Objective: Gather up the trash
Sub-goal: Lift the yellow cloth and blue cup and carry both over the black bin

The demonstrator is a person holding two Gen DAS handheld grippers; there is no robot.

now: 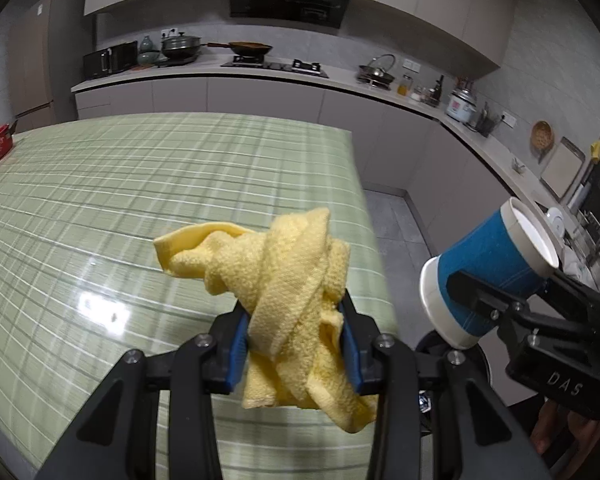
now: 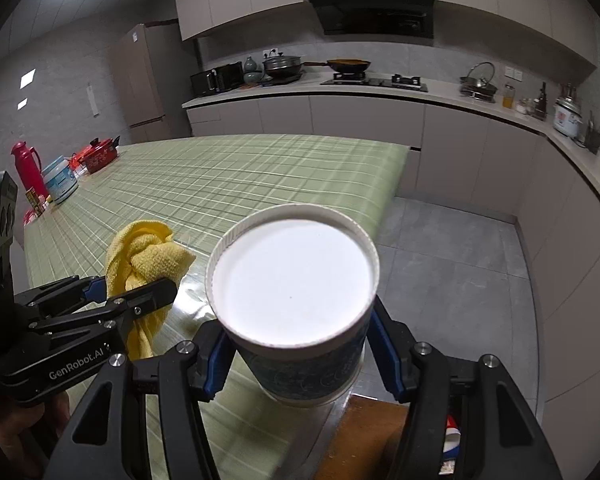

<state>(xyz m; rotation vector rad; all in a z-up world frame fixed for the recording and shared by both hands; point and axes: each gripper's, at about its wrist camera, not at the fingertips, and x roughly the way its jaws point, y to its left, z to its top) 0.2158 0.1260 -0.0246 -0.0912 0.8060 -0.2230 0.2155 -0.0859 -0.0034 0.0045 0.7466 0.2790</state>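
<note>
A crumpled yellow cloth (image 1: 288, 280) is pinched between the blue pads of my left gripper (image 1: 296, 316), which is shut on it above the right edge of the green plaid table (image 1: 140, 184). The right gripper (image 2: 300, 344) is shut on a blue paper cup (image 2: 296, 276) with a white rim and white inside, its mouth facing the camera. In the left wrist view the cup (image 1: 492, 268) hangs tilted past the table's right edge in the right gripper (image 1: 516, 292). The right wrist view shows the cloth (image 2: 144, 256) in the left gripper (image 2: 128, 288) to the cup's left.
Below the grippers, past the table edge, lie a brown surface (image 2: 364, 432) and some coloured wrappers (image 2: 452, 440). A red pot (image 2: 100, 156), red thermos (image 2: 28, 168) and white-blue tub (image 2: 62, 180) stand at the table's far left. Grey floor (image 2: 452, 248) and kitchen counters (image 2: 380, 92) lie beyond.
</note>
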